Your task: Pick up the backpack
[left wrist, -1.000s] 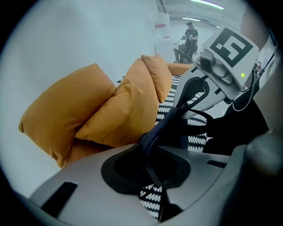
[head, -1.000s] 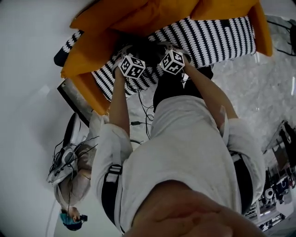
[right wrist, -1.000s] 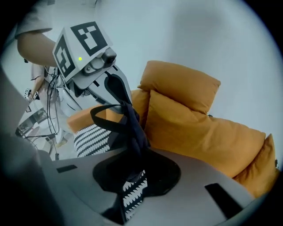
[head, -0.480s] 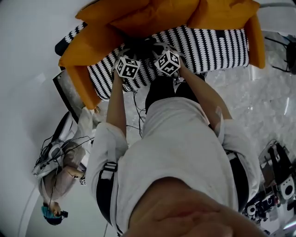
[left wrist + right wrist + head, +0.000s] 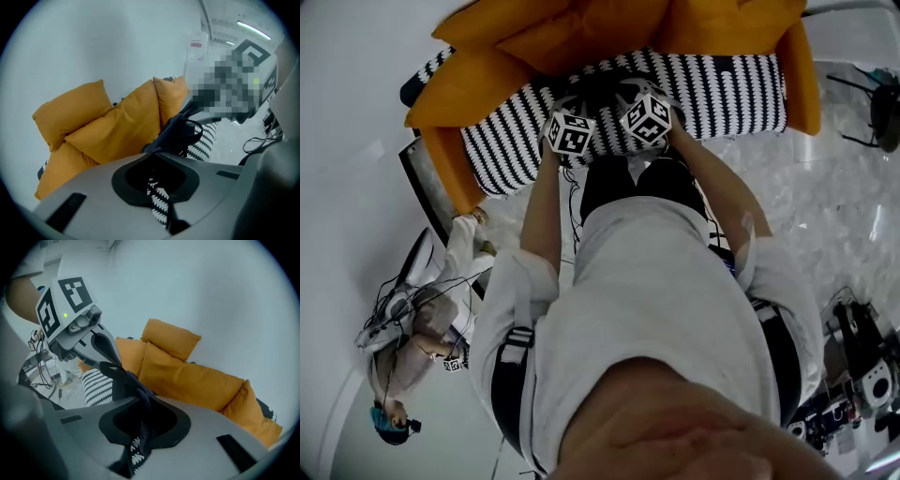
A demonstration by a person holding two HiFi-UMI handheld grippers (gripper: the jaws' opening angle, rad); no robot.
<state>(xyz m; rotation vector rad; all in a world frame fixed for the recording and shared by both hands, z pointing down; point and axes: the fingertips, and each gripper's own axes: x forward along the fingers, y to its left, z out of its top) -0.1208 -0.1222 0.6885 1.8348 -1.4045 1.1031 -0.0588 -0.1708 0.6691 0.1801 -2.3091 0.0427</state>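
A dark backpack [image 5: 602, 91] lies on the striped sofa seat [image 5: 727, 89], mostly hidden behind my two marker cubes. My left gripper [image 5: 577, 109] has just been closing, and its jaws now pinch a black strap [image 5: 183, 130] of the backpack. In the left gripper view, the left gripper [image 5: 156, 148] shows that strap rising out of its shut jaws. My right gripper [image 5: 632, 96] is shut on another dark strap [image 5: 123, 373]. In the right gripper view, the right gripper [image 5: 140, 397] shows this strap running up to the left gripper's cube [image 5: 65, 303].
Orange cushions [image 5: 572, 33] line the sofa back against a white wall. Cables [image 5: 574, 211] trail on the marble floor by my legs. A second person with wired gear [image 5: 403, 328] is at lower left. Equipment [image 5: 858, 375] stands at lower right.
Both grippers have drawn back from the cushions toward the seat's front edge, taking the dark straps with them. The sofa has shifted left and up in the head view.
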